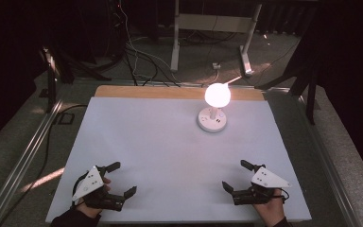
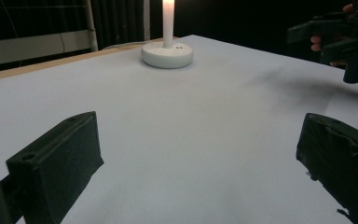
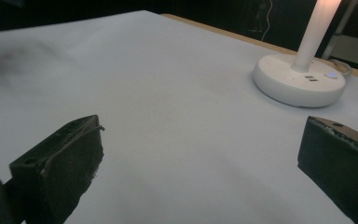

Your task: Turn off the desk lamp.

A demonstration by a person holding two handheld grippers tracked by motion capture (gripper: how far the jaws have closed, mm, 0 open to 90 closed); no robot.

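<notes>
Nearest you, at the front edge of the counter (image 1: 170,156), sit your two claws. Your left claw (image 1: 124,179) hovers low at the front left corner, released, its jaws spread wide with nothing between them; in the left gripper view those jaws frame bare white counter (image 2: 177,140). Your left hand (image 1: 94,198) grips it from below the grey three-cornered plate. Your right claw (image 1: 235,175) mirrors it at the front right corner, also released and empty, jaws wide apart, held in your right hand (image 1: 270,208). The two claws are well apart from each other, both pointing inward and toward the far side.

Out beyond them, toward the far edge and right of centre, stands the lamp (image 1: 213,109): a round white base on the counter, a thin upright stem, and a glowing globe on top. It is lit and upright. In the right gripper view the lamp (image 3: 300,79) sits ahead and to the right, well apart from the jaws; in the left gripper view the lamp (image 2: 167,53) stands far off, with your right claw (image 2: 328,39) at the upper right.
</notes>
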